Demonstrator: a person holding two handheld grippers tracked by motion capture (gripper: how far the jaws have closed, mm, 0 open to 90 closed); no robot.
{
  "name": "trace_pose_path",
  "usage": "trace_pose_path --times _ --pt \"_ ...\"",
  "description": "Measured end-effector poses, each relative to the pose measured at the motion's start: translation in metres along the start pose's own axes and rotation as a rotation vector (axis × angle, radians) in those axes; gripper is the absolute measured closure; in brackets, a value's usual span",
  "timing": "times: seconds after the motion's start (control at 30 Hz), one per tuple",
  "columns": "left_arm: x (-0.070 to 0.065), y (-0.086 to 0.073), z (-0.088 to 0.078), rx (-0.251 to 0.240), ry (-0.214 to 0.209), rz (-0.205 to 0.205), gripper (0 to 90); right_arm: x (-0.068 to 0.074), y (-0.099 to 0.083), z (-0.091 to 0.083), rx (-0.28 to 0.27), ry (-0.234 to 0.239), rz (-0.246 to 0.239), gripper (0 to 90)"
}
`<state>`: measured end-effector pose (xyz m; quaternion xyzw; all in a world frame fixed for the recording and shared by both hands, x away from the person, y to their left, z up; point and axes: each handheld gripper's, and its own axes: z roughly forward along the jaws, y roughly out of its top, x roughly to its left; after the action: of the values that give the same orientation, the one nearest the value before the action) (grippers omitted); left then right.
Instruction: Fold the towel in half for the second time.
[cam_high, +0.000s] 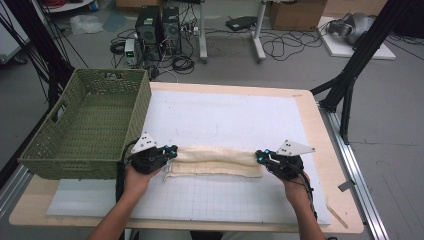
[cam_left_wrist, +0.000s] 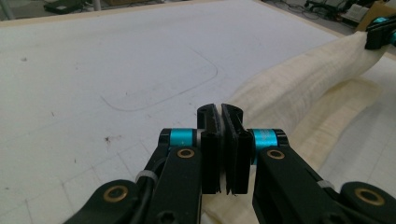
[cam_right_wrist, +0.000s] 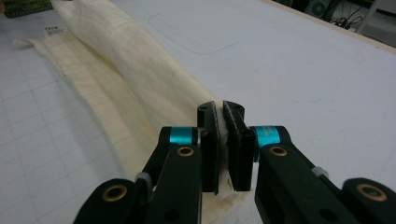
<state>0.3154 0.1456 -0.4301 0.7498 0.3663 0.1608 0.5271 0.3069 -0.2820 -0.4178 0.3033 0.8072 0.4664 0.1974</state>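
One cream, ribbed woven cloth (cam_high: 216, 161), folded into a long narrow band, is held at both ends on the white gridded mat (cam_high: 210, 200).

Its long axis is laid across the table, left to right, near the front edge. The left gripper (cam_high: 172, 151) is clamped on the cloth's left end, the right gripper (cam_high: 260, 156) on its right end; each pair of black jaws is pressed together on fabric. One green wicker basket (cam_high: 47, 150), rectangular, is seen at the left.
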Motion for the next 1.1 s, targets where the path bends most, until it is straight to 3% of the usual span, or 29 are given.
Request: trace_pose_path --times 0.43,0.47,0.53,0.6,0.7,0.9,1.0,1.1 --pt "-0.002 -0.01 0.001 0.074 -0.017 -0.015 84.2 0.005 -0.012 -0.001 0.039 0.024 -0.004 84.8" --pt "-0.003 -0.011 0.002 0.08 -0.018 -0.023 82.4 0.005 -0.013 -0.001 0.045 0.026 -0.003 84.8" --pt "-0.002 -0.011 0.001 0.083 -0.015 -0.052 69.5 0.005 -0.014 0.0 0.057 0.028 -0.014 83.9" --pt "-0.001 -0.009 -0.002 0.056 -0.016 -0.082 57.9 0.006 -0.015 0.0 0.068 0.038 -0.012 82.0" --pt "0.0 -0.003 -0.009 0.01 -0.013 -0.076 50.5 0.006 -0.016 -0.004 0.058 0.044 -0.009 77.5" --pt "0.001 0.002 -0.014 -0.073 -0.024 -0.052 51.5 0.003 -0.015 -0.019 0.013 0.085 0.032 70.8" --pt "0.001 0.007 -0.016 -0.113 -0.019 -0.054 53.1 0.001 -0.014 -0.027 -0.023 0.074 0.05 69.7" --pt "0.003 0.009 -0.009 -0.101 -0.029 -0.053 56.9 -0.001 -0.011 -0.033 -0.078 0.053 0.088 68.2"
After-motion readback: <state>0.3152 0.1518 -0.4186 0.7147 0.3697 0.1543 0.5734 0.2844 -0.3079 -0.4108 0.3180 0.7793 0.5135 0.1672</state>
